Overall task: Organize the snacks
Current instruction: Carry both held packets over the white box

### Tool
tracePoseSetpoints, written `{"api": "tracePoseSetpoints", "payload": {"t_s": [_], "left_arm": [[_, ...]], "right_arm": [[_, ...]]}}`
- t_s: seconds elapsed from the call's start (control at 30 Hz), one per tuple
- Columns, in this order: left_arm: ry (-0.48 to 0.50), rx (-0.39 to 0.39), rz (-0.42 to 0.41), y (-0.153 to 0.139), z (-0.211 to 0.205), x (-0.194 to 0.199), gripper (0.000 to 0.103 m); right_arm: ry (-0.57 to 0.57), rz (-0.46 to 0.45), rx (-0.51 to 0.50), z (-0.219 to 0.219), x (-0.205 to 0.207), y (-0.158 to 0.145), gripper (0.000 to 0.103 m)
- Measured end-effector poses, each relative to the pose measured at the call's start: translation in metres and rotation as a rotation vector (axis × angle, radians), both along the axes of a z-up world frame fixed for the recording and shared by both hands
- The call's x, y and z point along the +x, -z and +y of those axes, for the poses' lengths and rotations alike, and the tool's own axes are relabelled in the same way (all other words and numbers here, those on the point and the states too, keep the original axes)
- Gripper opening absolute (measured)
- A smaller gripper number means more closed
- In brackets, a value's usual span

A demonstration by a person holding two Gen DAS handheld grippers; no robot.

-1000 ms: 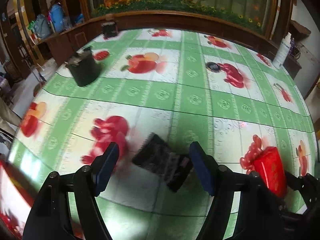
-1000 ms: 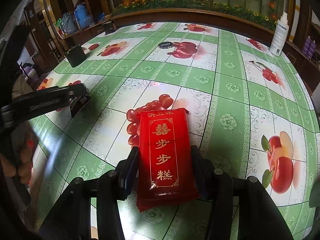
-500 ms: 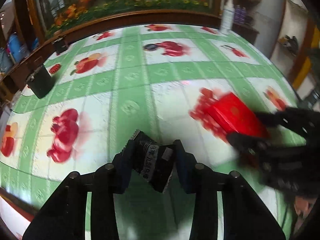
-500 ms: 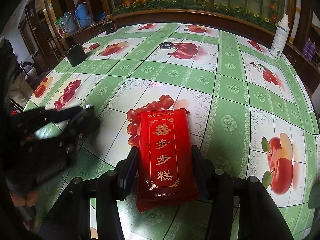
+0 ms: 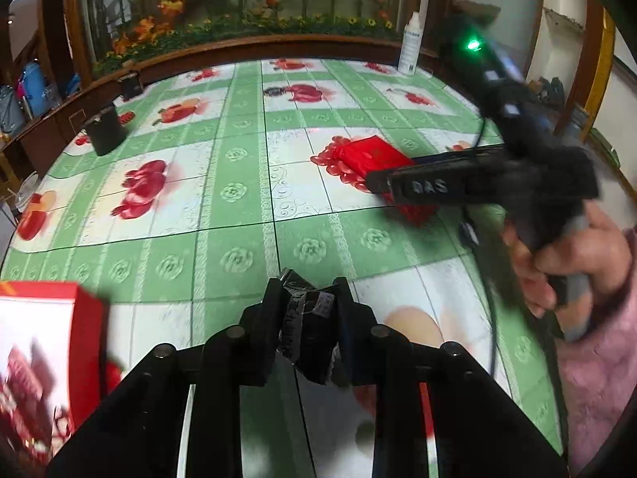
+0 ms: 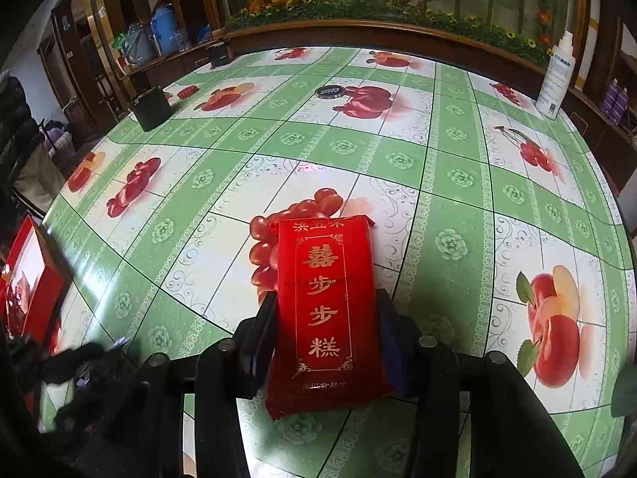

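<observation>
My left gripper (image 5: pixel 306 298) is shut on a small black snack packet (image 5: pixel 308 324) and holds it above the table. My right gripper (image 6: pixel 326 314) is shut on a red snack pack with gold characters (image 6: pixel 328 302), which rests on the green fruit-print tablecloth (image 6: pixel 458 175). The red pack (image 5: pixel 370 155) and the right gripper also show in the left wrist view, at right. A red box (image 5: pixel 43 350) with a white inside stands at the table's near left edge; it shows in the right wrist view (image 6: pixel 32 279) too.
A black container (image 6: pixel 151 107) stands at the far left of the table, a small dark box (image 6: pixel 221 53) at the far edge, a black round lid (image 6: pixel 328 91) mid-table and a white bottle (image 6: pixel 555 79) at the far right. A wooden planter ledge borders the far side.
My left gripper closed on the black packet, lifted it and swung back and left toward the red box. The right gripper has stayed on the red pack.
</observation>
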State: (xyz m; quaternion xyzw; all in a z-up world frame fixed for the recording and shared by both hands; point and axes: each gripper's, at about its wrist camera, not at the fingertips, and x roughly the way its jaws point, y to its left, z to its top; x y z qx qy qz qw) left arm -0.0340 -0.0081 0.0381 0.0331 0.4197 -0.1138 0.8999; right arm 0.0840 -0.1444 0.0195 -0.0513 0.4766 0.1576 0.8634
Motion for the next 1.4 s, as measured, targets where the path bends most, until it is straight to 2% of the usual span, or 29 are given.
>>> {"api": "tracePoseSetpoints", "payload": {"t_s": [0.1,0.33,0.5,0.7,0.9,1.23,1.4], "left_arm": [[-0.006,-0.006,-0.023,-0.007,0.005,-0.016,0.022],[-0.046,-0.049,-0.069,-0.028,0.026,-0.056,0.023],[-0.096,-0.003,-0.143,-0.045,0.046,-0.092,0.023],[-0.202,0.045,-0.197,-0.060,0.084,-0.113,0.023],[-0.301,0.058,-0.230,-0.064,0.122,-0.124,0.023],[-0.360,0.049,-0.275,-0.067,0.155,-0.146,0.023],[-0.383,0.036,-0.281,-0.067,0.169,-0.151,0.023]], "right_arm": [[0.010,0.013,0.030,-0.004,0.001,-0.001,0.048],[-0.037,0.124,0.294,-0.012,0.005,-0.001,0.047],[-0.074,0.176,0.448,-0.009,0.003,0.000,0.047],[-0.074,0.223,0.587,0.001,-0.008,0.001,0.047],[-0.148,0.226,0.685,0.034,-0.039,-0.007,0.047],[-0.258,0.143,0.803,0.077,-0.080,-0.029,0.046],[-0.336,0.102,0.825,0.097,-0.101,-0.040,0.046]]}}
